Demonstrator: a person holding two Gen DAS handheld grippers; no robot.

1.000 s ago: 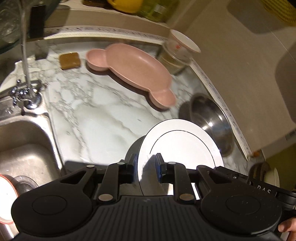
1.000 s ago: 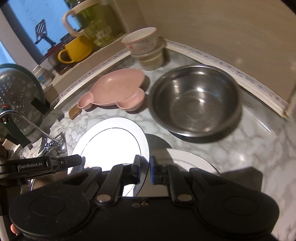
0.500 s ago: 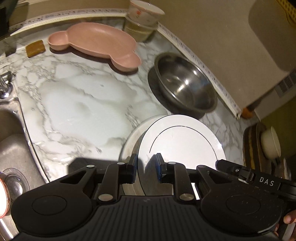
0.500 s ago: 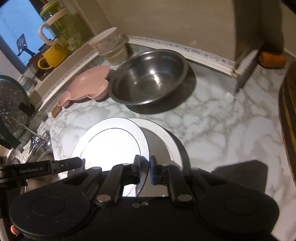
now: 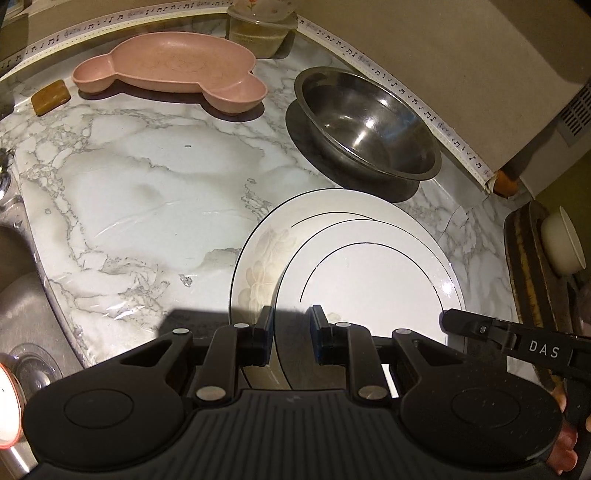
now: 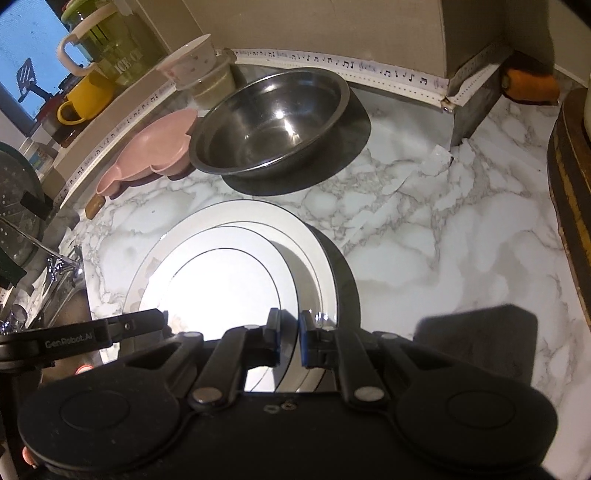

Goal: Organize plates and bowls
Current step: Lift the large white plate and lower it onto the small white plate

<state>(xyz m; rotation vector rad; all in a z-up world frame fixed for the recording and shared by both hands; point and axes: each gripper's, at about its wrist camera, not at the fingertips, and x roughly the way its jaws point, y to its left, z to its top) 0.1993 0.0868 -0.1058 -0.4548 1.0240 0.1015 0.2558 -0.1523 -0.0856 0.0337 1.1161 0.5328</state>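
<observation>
A small white plate [image 5: 369,280] with a thin black ring lies on a larger white plate [image 5: 258,266] with a faint flower print, on the marble counter. My left gripper [image 5: 290,328] stands open at the small plate's near left rim, its jaws apart around the edge. My right gripper [image 6: 287,338] holds the same small plate [image 6: 221,291] at its right rim, its jaws narrowly apart on the edge. The larger plate [image 6: 310,251] shows beneath. A steel bowl [image 5: 369,122] sits behind the plates, with a pink bear-shaped dish [image 5: 170,74] left of it.
Stacked small bowls [image 5: 258,26] stand at the back wall. A brown sponge [image 5: 50,96] lies at the left. The sink [image 5: 22,295] is at the far left. A wooden board [image 5: 532,266] with a cream bowl [image 5: 563,243] is at the right. A yellow mug [image 6: 85,99] sits on the ledge.
Both grippers carried the small plate rightward and down onto the larger plate. The left jaws have opened wider around its rim.
</observation>
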